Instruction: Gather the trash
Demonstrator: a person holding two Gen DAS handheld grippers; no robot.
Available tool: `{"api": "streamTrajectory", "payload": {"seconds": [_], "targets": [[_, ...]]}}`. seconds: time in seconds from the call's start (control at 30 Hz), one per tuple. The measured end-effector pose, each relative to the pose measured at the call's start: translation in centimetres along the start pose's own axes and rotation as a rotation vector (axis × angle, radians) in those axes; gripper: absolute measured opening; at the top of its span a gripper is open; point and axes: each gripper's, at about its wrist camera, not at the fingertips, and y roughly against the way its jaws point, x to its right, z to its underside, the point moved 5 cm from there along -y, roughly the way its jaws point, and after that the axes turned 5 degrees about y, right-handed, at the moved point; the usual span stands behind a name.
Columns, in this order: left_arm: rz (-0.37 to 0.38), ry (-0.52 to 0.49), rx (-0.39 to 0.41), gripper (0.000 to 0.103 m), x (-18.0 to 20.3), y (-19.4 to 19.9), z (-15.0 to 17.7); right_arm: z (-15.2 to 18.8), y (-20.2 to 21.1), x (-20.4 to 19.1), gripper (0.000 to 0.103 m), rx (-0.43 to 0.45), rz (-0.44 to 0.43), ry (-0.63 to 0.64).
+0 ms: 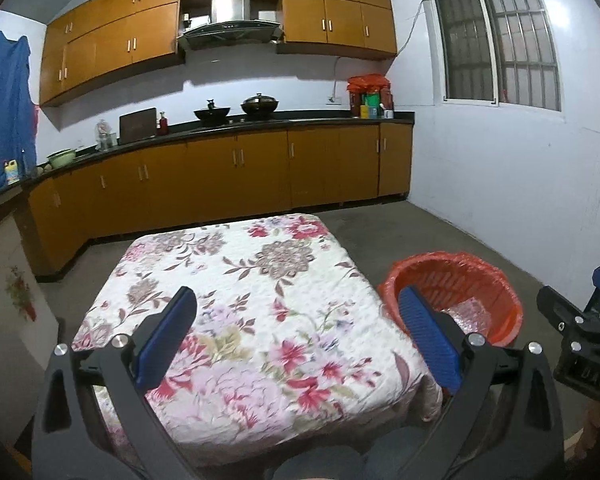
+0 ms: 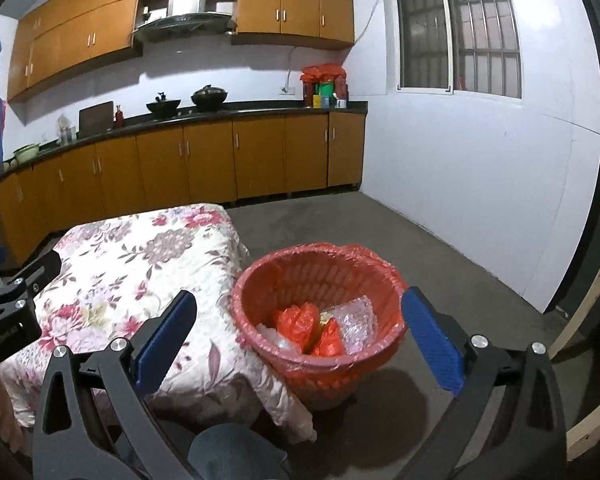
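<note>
Trash (image 2: pixel 320 330) lay in the red-lined wastebasket (image 2: pixel 260 332); the floral tabletop (image 1: pixel 236 280) appeared bare. Both hand-held grippers (image 1: pixel 300 344) (image 2: pixel 300 344) stood spread, empty; recheck tabletop edges before finishing.

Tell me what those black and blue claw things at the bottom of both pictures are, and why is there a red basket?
Those are two grabber tools, one in each of a person's hands, not a robot. Each carries a little camera looking out between its two blue fingers. One picture comes from the left gripper, the other from the right gripper. Both are wide open and hold nothing. In front is a table with a flowery cloth; nothing lies on it that I can see. Beside it on the floor stands the red basket, a trash bin with a red liner. Inside are crumpled red bags and bubble wrap, so the trash seems collected already.
</note>
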Motion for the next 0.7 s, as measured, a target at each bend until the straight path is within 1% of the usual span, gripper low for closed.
{"api": "streamTrajectory", "payload": {"seconds": [0.27, 0.5, 0.7], "targets": [[-0.018, 0.037, -0.029, 0.099, -1.5, 1.1, 1.5, 0.6, 1.0, -0.8, 0.101, -0.014, 0.005, -0.003], [-0.050, 0.061, -0.033, 0.099, -2.5, 1.9, 2.2, 0.9, 1.4, -1.0, 0.101, -0.025, 0.018, -0.007], [-0.059, 0.073, -0.037, 0.099, -2.8, 2.5, 2.6, 1.2, 1.5, -1.2, 0.101, -0.034, 0.029, -0.007]]}}
